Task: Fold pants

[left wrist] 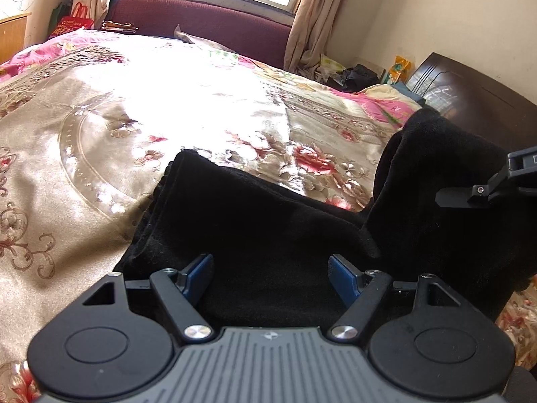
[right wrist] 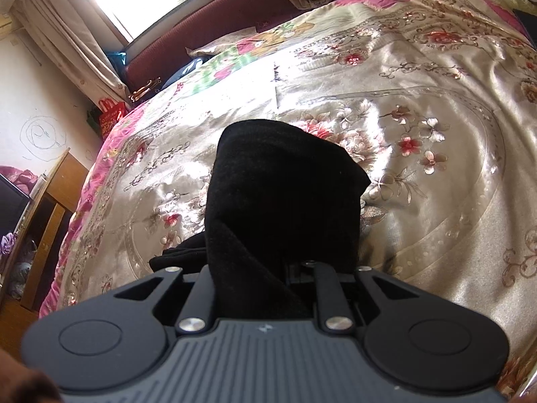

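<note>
A fold is under way: the soft black fleece pants [right wrist: 282, 198], centre frame over the floral satin bedspread [right wrist: 436, 201], are pinched by the right gripper [right wrist: 268, 288]. The left gripper [left wrist: 270, 278] is spread, empty; a second hold seems needed.

Left gripper [left wrist: 270, 277] jaws spread wide; right gripper [right wrist: 265, 268] jaws nearly closed.

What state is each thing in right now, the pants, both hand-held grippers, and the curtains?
Black pants: partly flat on the bed, one end lifted.
Left hand-held gripper: open, over the pants, gripping nothing.
Right hand-held gripper: shut on the pants' raised end.
Curtains: drawn open.
</note>
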Tool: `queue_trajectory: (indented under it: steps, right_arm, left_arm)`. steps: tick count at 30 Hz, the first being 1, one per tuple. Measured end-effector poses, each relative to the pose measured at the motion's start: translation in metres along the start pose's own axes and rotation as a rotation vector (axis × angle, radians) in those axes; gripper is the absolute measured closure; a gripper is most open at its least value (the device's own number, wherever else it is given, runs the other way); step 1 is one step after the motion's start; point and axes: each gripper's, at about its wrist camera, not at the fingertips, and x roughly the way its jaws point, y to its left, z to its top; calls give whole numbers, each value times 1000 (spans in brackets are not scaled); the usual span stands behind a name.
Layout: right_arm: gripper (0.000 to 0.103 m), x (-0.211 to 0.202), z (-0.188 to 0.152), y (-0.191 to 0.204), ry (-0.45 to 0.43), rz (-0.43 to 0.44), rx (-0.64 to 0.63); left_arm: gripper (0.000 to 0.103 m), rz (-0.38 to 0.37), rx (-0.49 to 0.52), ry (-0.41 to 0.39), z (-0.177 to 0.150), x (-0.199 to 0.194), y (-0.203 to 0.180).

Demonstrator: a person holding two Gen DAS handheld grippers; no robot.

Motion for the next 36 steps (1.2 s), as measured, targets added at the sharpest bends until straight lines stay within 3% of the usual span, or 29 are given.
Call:
queue_trajectory:
  steps: [3,7,11,15,17,20,23,27,30,33,36]
  right_arm:
    - [87,-20,4,-27,-21,38,67]
    - [88,-40,4,-84,-36,86,221]
    - [88,-41,-2,-139,-28,134,371]
    - [88,-36,-12,-175,-23,173,458]
    - [88,-32,-16,-189,-20,188,497]
    - [88,-23,-21,-202,-8,185,522]
    - [88,-20,-22,-207,-5,196,529]
    - [88,-23,-16,-202,-4,200,504]
    - [88,-26,-15,-197,-6,193,473]
    - [88,-27,-14,-189,-6,172,453]
    - [88,-29,-11,-184,-2,157,439]
  left_arm:
    - [15,-26,30,-39,1,-7,-14]
    - [15,27,178,-66,-1,-1,-48]
    - [15,45,284,14,2,32,-76]
    - [15,147,423,113,9,81,-103]
    - [11,187,428,166,13,107,-101]
    - [10,223,429,166,18,122,-100]
    - [11,232,444,161,24,118,-104]
    - [11,151,399,155,30,86,-93]
    - [11,135,422,137,18,55,-85]
    - [11,92,375,73,6,22,-76]
    - [11,97,386,62,-6,15,-75]
